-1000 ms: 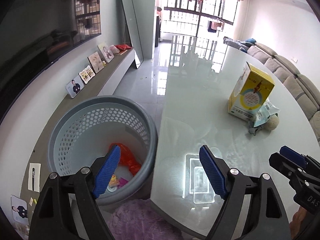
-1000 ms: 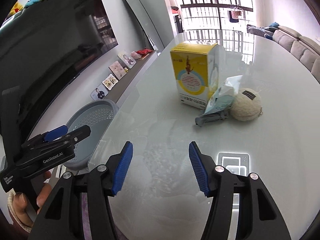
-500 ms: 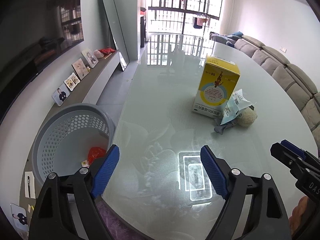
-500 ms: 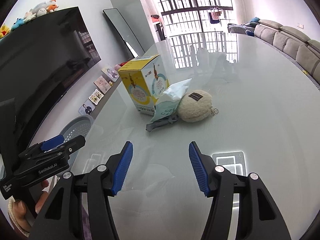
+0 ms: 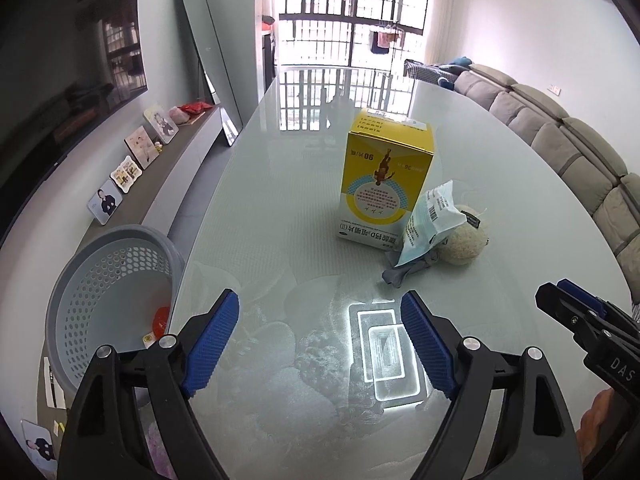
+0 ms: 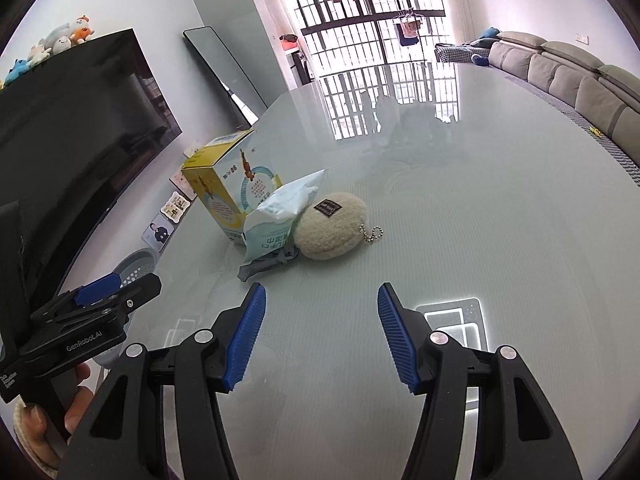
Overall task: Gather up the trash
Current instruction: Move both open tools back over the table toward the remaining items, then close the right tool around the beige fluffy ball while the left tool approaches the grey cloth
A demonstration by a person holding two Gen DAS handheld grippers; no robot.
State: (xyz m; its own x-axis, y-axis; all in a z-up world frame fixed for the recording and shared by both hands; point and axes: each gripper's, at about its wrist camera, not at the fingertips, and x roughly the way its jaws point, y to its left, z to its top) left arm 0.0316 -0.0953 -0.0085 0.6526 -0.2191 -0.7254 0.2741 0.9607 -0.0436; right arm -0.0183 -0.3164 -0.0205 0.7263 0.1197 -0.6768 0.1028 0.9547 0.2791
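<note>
Both tongs, left (image 5: 320, 340) and right (image 6: 321, 336), gape over glossy table (image 5: 280, 208) beside sofa (image 5: 560, 140).

A large glass-topped table (image 5: 280, 208) fills the foreground and mirrors a square ceiling lamp and the barred window (image 5: 352, 20). A cream plush ball (image 6: 332, 232) with a short bead chain lies on the table. Laundry hangs above the window. A dark television (image 6: 80, 120) is mounted on the left wall, with small stuffed toys (image 6: 52, 46) lined along its top edge. Below it runs a low console (image 5: 176, 152) carrying a row of framed photographs (image 5: 130, 168). A tall mirror (image 5: 208, 80) leans against the wall past the console. A grey sectional sofa (image 5: 560, 148) lines the right wall.
</note>
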